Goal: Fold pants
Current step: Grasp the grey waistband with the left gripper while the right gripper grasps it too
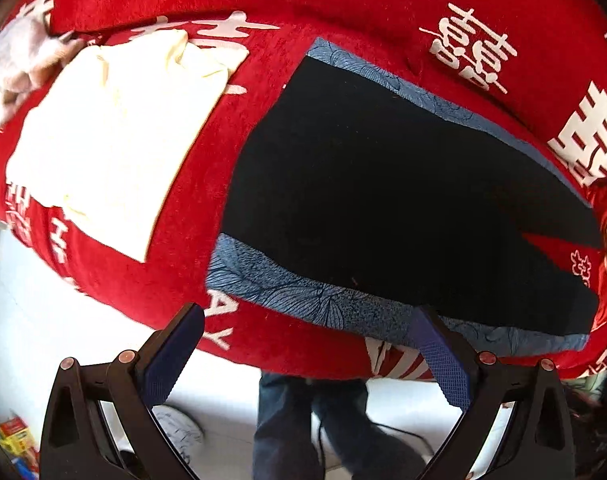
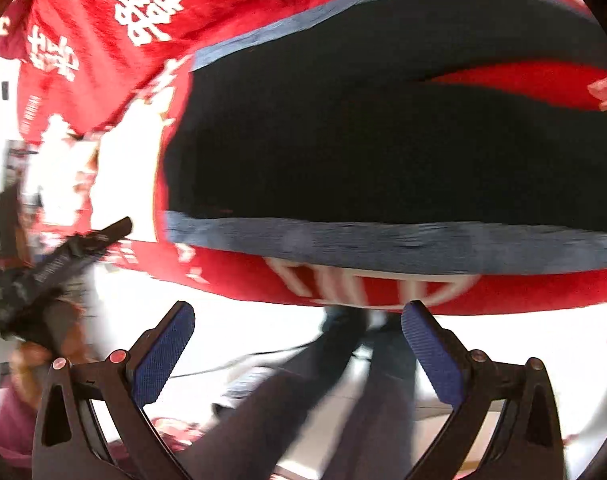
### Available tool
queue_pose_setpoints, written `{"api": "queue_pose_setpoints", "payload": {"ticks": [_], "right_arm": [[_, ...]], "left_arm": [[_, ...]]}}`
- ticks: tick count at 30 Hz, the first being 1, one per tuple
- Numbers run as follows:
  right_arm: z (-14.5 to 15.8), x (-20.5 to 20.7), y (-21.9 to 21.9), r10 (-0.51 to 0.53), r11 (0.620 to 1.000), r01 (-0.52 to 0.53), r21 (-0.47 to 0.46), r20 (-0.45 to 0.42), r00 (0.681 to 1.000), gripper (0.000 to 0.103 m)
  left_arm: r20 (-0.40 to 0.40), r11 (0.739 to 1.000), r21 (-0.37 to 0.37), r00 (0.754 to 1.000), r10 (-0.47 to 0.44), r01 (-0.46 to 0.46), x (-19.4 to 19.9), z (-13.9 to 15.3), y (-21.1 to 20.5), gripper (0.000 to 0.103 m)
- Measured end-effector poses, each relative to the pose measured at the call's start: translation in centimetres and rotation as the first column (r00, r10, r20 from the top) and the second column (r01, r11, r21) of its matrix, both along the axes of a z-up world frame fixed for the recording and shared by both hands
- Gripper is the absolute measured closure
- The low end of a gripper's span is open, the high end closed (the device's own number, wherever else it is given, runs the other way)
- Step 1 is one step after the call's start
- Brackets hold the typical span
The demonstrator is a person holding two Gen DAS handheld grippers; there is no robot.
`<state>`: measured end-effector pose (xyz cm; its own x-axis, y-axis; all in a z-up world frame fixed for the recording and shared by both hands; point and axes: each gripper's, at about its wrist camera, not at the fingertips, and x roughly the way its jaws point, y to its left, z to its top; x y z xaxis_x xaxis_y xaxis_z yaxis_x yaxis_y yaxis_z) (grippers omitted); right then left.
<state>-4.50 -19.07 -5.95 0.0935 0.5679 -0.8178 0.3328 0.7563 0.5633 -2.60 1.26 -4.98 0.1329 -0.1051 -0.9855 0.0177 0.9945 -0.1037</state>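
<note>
left wrist: one pair of black fabric pants [image 1: 383, 200] lies spread flat with legs apart on one blue patterned cloth [image 1: 287, 292] over the red plush blanket [image 1: 343, 12], likely ready for folding; one folded cream garment [image 1: 115, 140] aside; left gripper [image 1: 307, 356] released, empty | right wrist: blurred; same pants [image 2: 363, 152] ahead; right gripper [image 2: 299, 344] released, empty

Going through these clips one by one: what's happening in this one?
A person holds two handheld grippers above dark pants spread flat on a blue patterned cloth over a red blanket. The left gripper and right gripper are both open and empty, short of the near edge. A folded cream garment lies alongside. Folding hasn't visibly started.
</note>
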Motion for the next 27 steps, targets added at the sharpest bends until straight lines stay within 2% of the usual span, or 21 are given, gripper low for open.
{"api": "queue_pose_setpoints", "payload": {"ticks": [1, 3, 4, 5, 7, 9, 13, 18, 19, 21, 22, 23, 27], "right_arm": [[-1.2, 0.2, 0.6, -0.015, 0.998, 0.015, 0.056, 0.007, 1.000, 0.000], [-3.3, 0.4, 1.9, -0.051, 0.988, 0.049, 0.143, 0.009, 0.999, 0.003], [-4.7, 0.3, 2.5, -0.074, 0.978, 0.072, 0.193, 0.003, 0.997, 0.008], [-6.4, 0.2, 3.2, -0.105, 0.965, 0.105, 0.239, -0.014, 0.994, 0.016], [-9.5, -0.4, 4.6, -0.149, 0.940, 0.156, 0.302, -0.045, 0.988, 0.021], [-11.5, -0.9, 5.8, -0.164, 0.933, 0.170, 0.318, -0.047, 0.985, 0.021], [-13.5, -1.3, 7.0, -0.221, 0.909, 0.215, 0.357, -0.025, 0.975, 0.021], [-14.4, -1.4, 5.8, -0.400, 0.837, 0.367, 0.406, -0.005, 0.917, 0.021], [-14.6, -1.5, 5.4, -0.441, 0.812, 0.404, 0.421, -0.012, 0.898, 0.023], [-14.9, -1.7, 4.7, -0.485, 0.778, 0.453, 0.435, -0.041, 0.873, 0.049], [-14.9, -1.4, 4.3, -0.494, 0.765, 0.461, 0.449, -0.049, 0.868, 0.081], [-14.7, -1.3, 4.1, -0.499, 0.756, 0.460, 0.466, -0.046, 0.866, 0.089], [-11.6, -1.5, 4.1, -0.435, 0.796, 0.360, 0.487, 0.048, 0.899, 0.090]], "left_arm": [[0.006, 1.000, -0.014, 1.000, -0.003, 0.003, 0.0, -0.5, 0.1, 0.001], [0.014, 0.999, -0.047, 1.000, -0.009, 0.010, 0.1, -2.0, 0.4, 0.010], [0.007, 0.998, -0.061, 1.000, -0.013, 0.013, 0.2, -2.7, 0.5, 0.015], [0.001, 0.997, -0.076, 1.000, -0.015, 0.015, 0.3, -3.6, 0.7, 0.016], [0.012, 0.994, -0.111, 1.000, -0.013, 0.014, 0.5, -4.8, 1.3, 0.016], [0.015, 0.990, -0.142, 1.000, 0.002, 0.000, 0.5, -5.9, 2.2, 0.016], [-0.006, 0.978, -0.204, 0.999, 0.034, -0.034, 0.1, -7.3, 4.0, 0.016], [-0.024, 0.970, -0.242, 1.000, 0.018, -0.023, -0.5, -8.3, 5.0, 0.016], [-0.032, 0.966, -0.256, 0.999, 0.020, -0.028, -0.6, -8.6, 5.1, 0.016], [-0.053, 0.958, -0.286, 0.998, 0.025, -0.039, -0.7, -9.0, 5.0, 0.016], [-0.061, 0.953, -0.301, 0.998, 0.029, -0.046, -0.8, -9.0, 4.8, 0.016], [-0.066, 0.945, -0.322, 0.997, 0.033, -0.053, -0.9, -8.9, 4.7, 0.016], [-0.074, 0.898, -0.428, 0.995, 0.072, -0.097, -0.2, -8.4, 3.6, 0.016]]}}
